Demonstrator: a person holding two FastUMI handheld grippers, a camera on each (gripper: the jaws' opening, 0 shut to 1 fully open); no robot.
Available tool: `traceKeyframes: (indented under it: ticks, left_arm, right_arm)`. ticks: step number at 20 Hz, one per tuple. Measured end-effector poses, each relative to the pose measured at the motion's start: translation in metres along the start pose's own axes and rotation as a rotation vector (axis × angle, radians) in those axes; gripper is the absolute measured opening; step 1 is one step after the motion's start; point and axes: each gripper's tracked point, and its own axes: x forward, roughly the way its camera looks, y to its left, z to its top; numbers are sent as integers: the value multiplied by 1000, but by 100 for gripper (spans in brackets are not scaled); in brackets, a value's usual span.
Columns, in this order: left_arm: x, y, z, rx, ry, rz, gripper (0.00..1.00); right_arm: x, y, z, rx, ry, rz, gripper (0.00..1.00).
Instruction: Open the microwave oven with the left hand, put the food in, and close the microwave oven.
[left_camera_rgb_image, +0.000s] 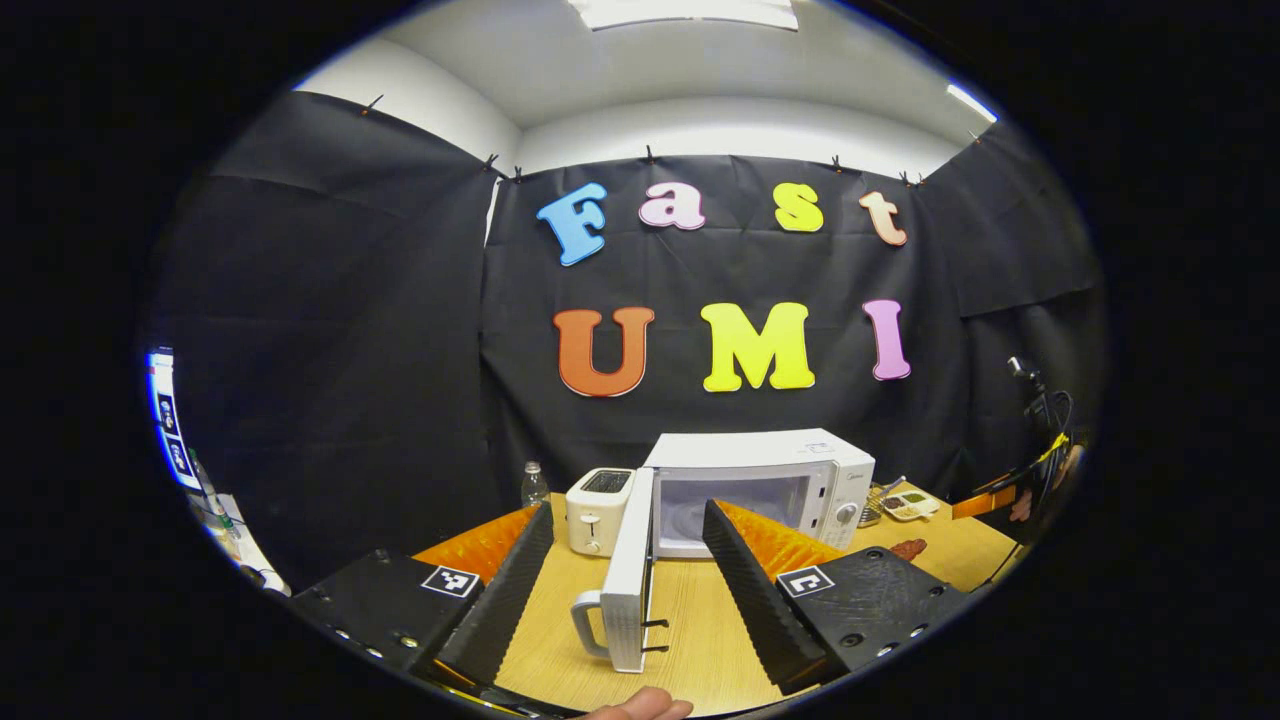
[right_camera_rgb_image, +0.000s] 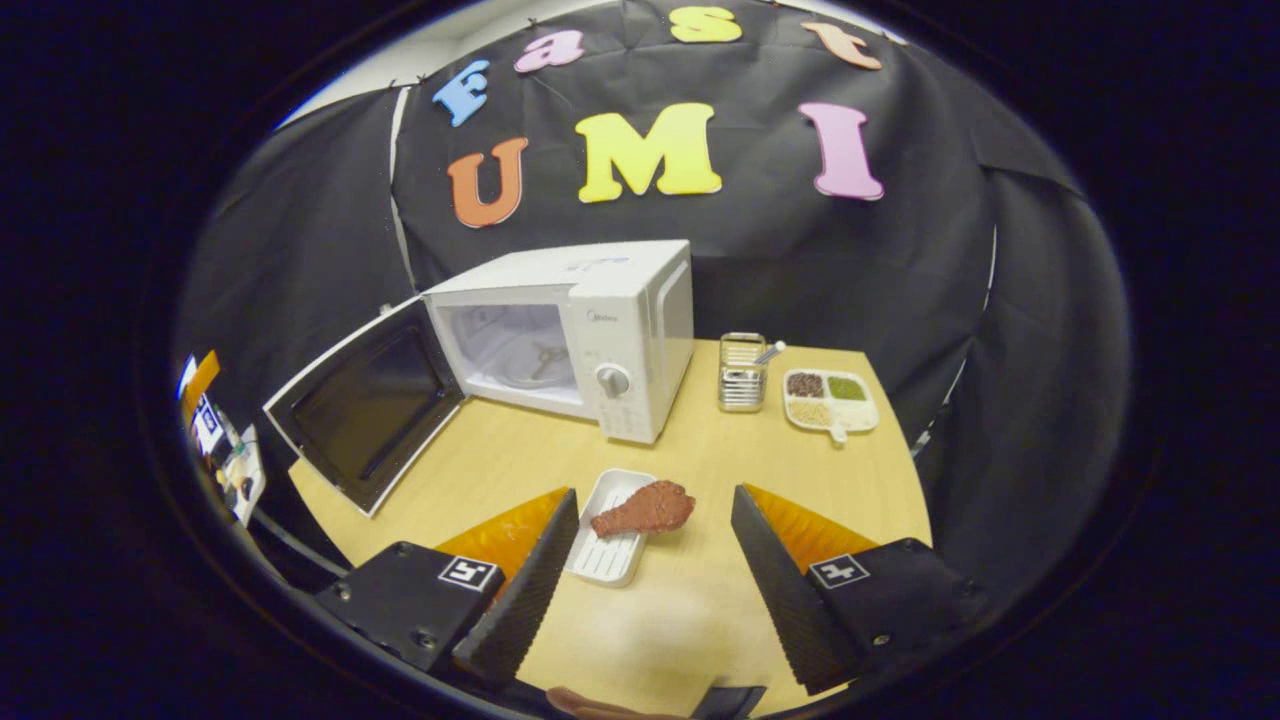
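Microwave oven at the back of the bench, door swung wide on its left-hand hinge, cavity bare, glass turntable visible inside. Judged from that: opening step done, loading step next.

Food, a toy chicken drumstick, lying half on a small white ribbed tray, directly ahead of the right tool and between its fingers' lines of sight, a little left of centre. Long axis roughly crosswise to the tool's approach, thick end to the right, thin bone end to the left over the tray. Right tool spread wide, holding nothing, not yet touching the drumstick.

Left tool likewise spread wide and empty, facing the door edge-on, handle just beside its left finger. In the left gripper view, drumstick far off to the right on the bench, well apart from that tool.

Right tool clearly the nearer one to the food; oven cavity up and to the left of the drumstick, so the carry likely runs forward-left past the control panel. Utensil rack and compartment dish off to the right, clear of that path. Toaster and water bottle left of the oven, behind the open door
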Motion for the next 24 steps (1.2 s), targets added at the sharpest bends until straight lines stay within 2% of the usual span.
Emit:
traceKeyframes:
  ticks: [1,2,3,5,8,9,12,13,14,15,17,19,20,21,24]
  left_arm:
    - [4,-7,4,-1,-3,-4,92]
    - [8,-14,8,-4,-10,-14,83]
    - [12,-22,11,-7,-17,-25,92]
    - [20,-35,17,-8,-24,-34,92]
    - [29,-51,23,-16,-28,-50,92]
    - [31,-57,24,-22,-27,-58,92]
    - [37,-65,23,-19,-27,-58,92]
    - [37,-66,22,-16,-23,-52,92]
    - [38,-66,20,-13,-17,-47,92]
    - [38,-67,18,-13,-15,-43,92]
    - [36,-65,14,-15,-4,-40,92]
    - [34,-63,8,-18,8,-39,92]
    - [33,-62,6,-18,14,-41,92]
    - [31,-59,6,-18,15,-40,92]
    - [26,-57,7,-31,5,-57,92]
  right_arm:
    - [9,-2,-1,29,26,33,96]
    - [19,-4,-3,62,52,68,94]
    - [30,-6,-5,98,80,101,89]
    - [51,-10,-13,173,152,169,84]
    - [83,-23,-27,244,243,223,80]
    - [91,-28,-31,267,263,229,65]
    - [109,-32,-40,310,307,285,61]
    - [113,-31,-45,326,328,302,70]
    - [117,-28,-49,344,348,324,53]
    - [120,-27,-51,360,360,339,60]
    - [119,-21,-53,407,382,382,24]
    - [110,-15,-51,394,373,399,12]
    - [107,-15,-48,372,350,386,0]
    - [101,-14,-45,347,329,374,9]
    - [77,-10,-31,260,247,320,9]
